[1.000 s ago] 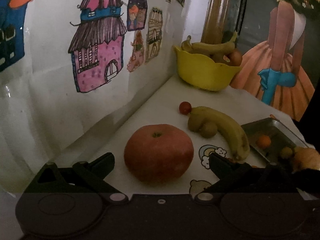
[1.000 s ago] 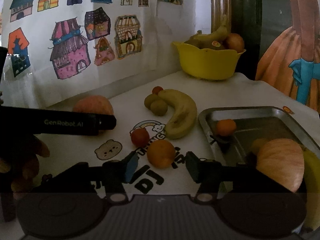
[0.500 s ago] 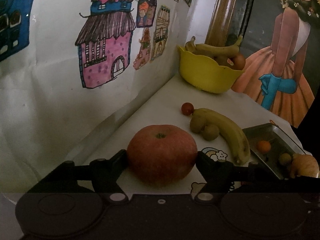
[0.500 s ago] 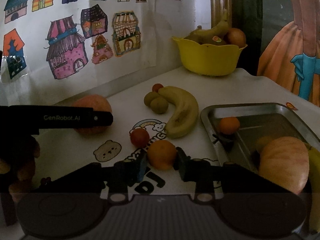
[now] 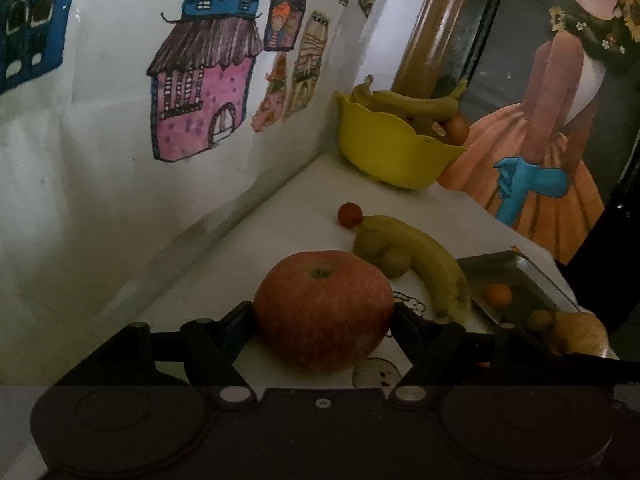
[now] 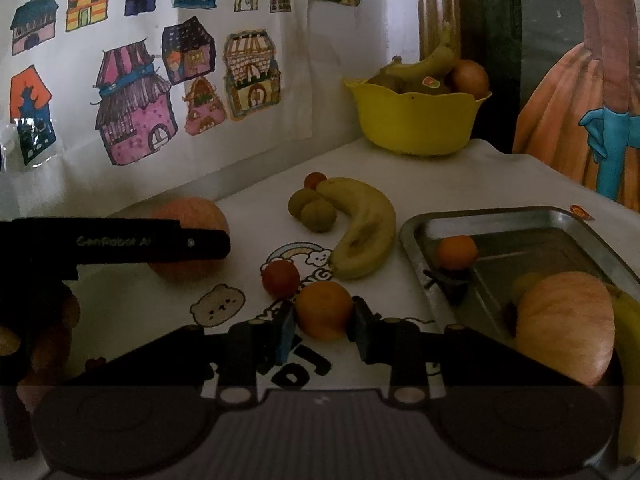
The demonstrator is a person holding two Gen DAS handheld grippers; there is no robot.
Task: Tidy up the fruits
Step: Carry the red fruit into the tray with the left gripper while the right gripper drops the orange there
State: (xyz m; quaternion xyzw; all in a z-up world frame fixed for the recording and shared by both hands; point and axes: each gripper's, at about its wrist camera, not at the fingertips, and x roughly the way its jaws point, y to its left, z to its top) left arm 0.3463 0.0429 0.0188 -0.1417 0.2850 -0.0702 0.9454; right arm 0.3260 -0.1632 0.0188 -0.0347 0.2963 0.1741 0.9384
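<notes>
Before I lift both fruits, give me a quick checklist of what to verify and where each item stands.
1. Left gripper closed on the apple, jaws touching both sides: ok.
2. Right gripper closed on the orange: ok.
3. Tomato beside the orange, clear of the jaws: cannot tell, very close.
4. Free space in the tray: ok, bare floor at the back.
5. Banana out of the way: ok.

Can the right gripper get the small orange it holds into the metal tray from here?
Probably yes. The right gripper is shut on the small orange, and the metal tray lies just to its right with a low rim. The tray's near part holds a large pale apple; its middle looks free.
</notes>
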